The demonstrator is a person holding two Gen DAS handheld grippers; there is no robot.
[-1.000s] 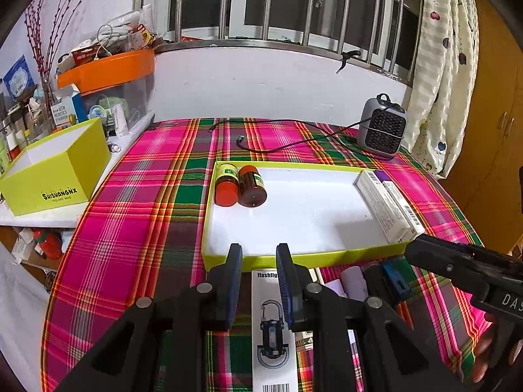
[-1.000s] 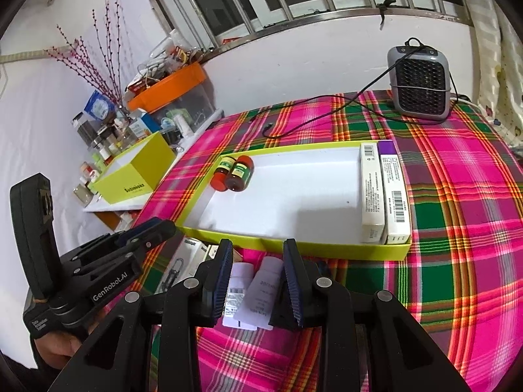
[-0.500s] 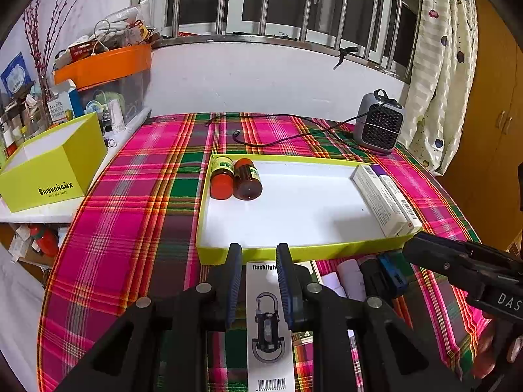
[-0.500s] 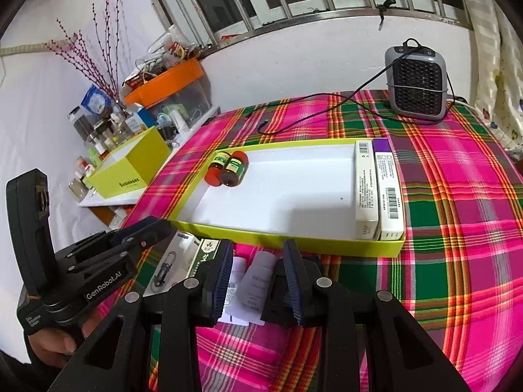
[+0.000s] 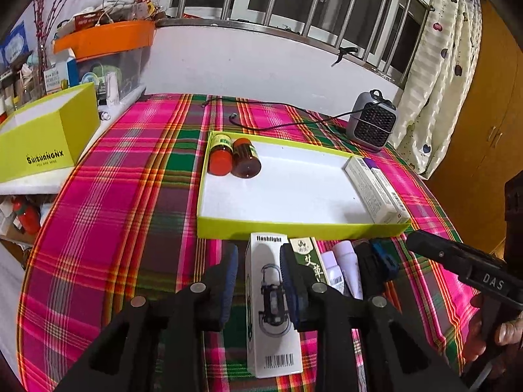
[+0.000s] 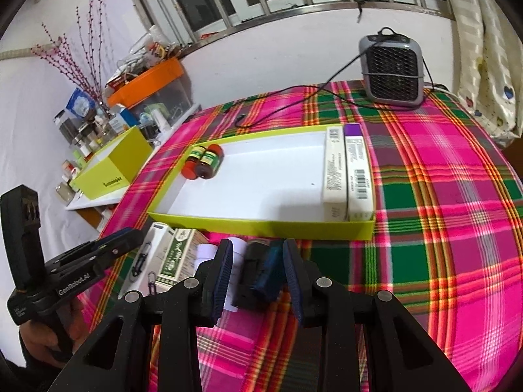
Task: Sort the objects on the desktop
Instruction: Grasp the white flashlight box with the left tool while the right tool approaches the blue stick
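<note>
A yellow-green tray [image 5: 294, 230] with a white floor holds two red-capped bottles [image 5: 233, 158] at its left end and two long cartons [image 5: 376, 189] at its right end. In front of it lie a white flashlight box [image 5: 273, 297], a green carton [image 5: 307, 254], white tubes [image 5: 346, 268] and a black-and-blue object [image 6: 258, 271]. My left gripper [image 5: 260, 277] is open, with one finger on each side of the flashlight box. My right gripper [image 6: 258, 274] is open over the black-and-blue object.
A grey heater [image 6: 392, 68] with a black cable stands at the back right of the plaid tablecloth. A yellow open box [image 5: 45, 143] sits on a side shelf at the left, with cluttered bins behind it. A hand [image 5: 500, 333] holds the right gripper's handle.
Both grippers have drawn back from the tray, so more of the row in front of it shows. The right gripper has shifted right, from over the white tubes to over the black-and-blue object.
</note>
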